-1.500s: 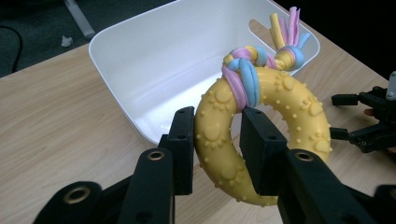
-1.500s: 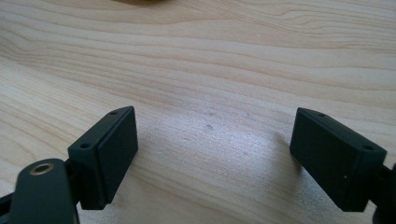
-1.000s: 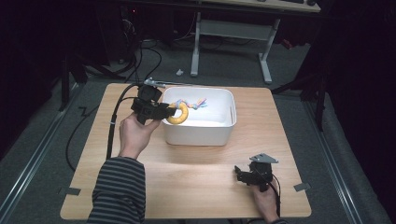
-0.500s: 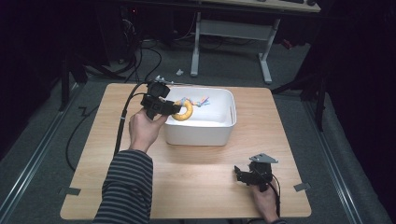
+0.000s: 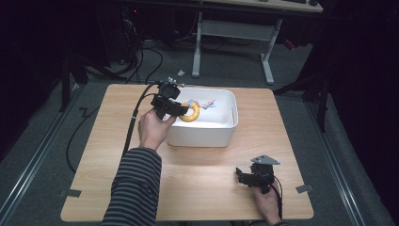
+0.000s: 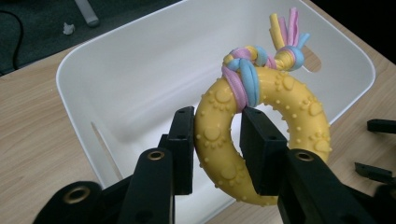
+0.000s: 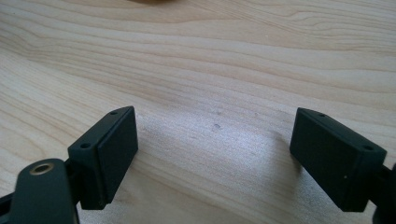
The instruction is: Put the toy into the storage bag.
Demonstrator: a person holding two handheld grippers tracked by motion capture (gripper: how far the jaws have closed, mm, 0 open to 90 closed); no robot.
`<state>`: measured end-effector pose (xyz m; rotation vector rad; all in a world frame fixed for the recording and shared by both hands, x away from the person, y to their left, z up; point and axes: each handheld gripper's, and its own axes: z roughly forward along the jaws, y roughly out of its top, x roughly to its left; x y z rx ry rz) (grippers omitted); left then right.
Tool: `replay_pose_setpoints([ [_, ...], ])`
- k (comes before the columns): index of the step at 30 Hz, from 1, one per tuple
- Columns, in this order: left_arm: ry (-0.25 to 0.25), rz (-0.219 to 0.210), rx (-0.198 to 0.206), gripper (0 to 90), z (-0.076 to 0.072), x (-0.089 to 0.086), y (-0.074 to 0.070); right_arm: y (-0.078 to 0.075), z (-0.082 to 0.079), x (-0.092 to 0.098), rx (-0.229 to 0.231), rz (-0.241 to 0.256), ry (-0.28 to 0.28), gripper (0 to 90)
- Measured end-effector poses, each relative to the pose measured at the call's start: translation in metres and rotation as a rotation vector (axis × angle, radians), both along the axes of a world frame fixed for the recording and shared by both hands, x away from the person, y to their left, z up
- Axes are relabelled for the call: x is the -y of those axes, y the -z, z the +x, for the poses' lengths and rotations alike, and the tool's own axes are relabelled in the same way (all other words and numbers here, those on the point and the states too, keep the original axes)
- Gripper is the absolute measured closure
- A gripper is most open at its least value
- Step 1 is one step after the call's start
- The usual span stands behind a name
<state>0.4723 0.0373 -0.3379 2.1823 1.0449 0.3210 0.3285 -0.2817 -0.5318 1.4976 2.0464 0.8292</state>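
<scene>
A yellow rubber ring toy (image 6: pixel 261 135) with a pink, blue and yellow braided rope (image 6: pixel 261 60) tied to it hangs over the white bin (image 6: pixel 116 70). My left gripper (image 6: pixel 217 128) is shut on the ring, one jaw inside its hole and one outside. From above, the ring toy (image 5: pixel 190 112) is over the left part of the white bin (image 5: pixel 221 134), held by the left gripper (image 5: pixel 176 109). My right gripper (image 5: pixel 242 178) rests low on the wooden table (image 5: pixel 188 188) near its front right, open, with bare wood between the right gripper's (image 7: pixel 215 149) jaws.
The bin stands at the table's back middle. A black cable (image 5: pixel 134 122) trails from the left gripper over the table's left side. A striped sleeve (image 5: pixel 134 188) reaches in from the front left. A desk frame (image 5: pixel 235 42) stands on the floor behind the table.
My left gripper has carried the ring toy rightward and a little farther over the bin. The right gripper has stayed still.
</scene>
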Motion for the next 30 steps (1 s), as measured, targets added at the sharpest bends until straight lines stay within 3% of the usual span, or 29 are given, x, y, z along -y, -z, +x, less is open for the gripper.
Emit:
replay_pose_setpoints([
  [10,-0.001,0.011,-0.019,66.2,0.008,0.012,0.013,0.000,-0.001,0.000,-0.002,0.002,-0.005,15.2],
  [13,0.002,0.038,-0.023,66.2,0.010,0.016,0.017,0.000,-0.001,0.000,-0.003,0.002,-0.005,15.2],
  [24,-0.008,0.047,-0.032,66.1,0.012,0.021,0.024,0.000,-0.001,0.000,-0.004,0.000,-0.006,15.2],
  [28,-0.004,0.079,-0.040,66.1,0.013,0.025,0.028,0.000,-0.001,0.000,-0.003,-0.002,-0.007,15.1],
  [30,-0.010,0.076,-0.043,66.1,0.015,0.026,0.030,0.000,-0.001,0.000,-0.001,-0.002,-0.009,15.1],
])
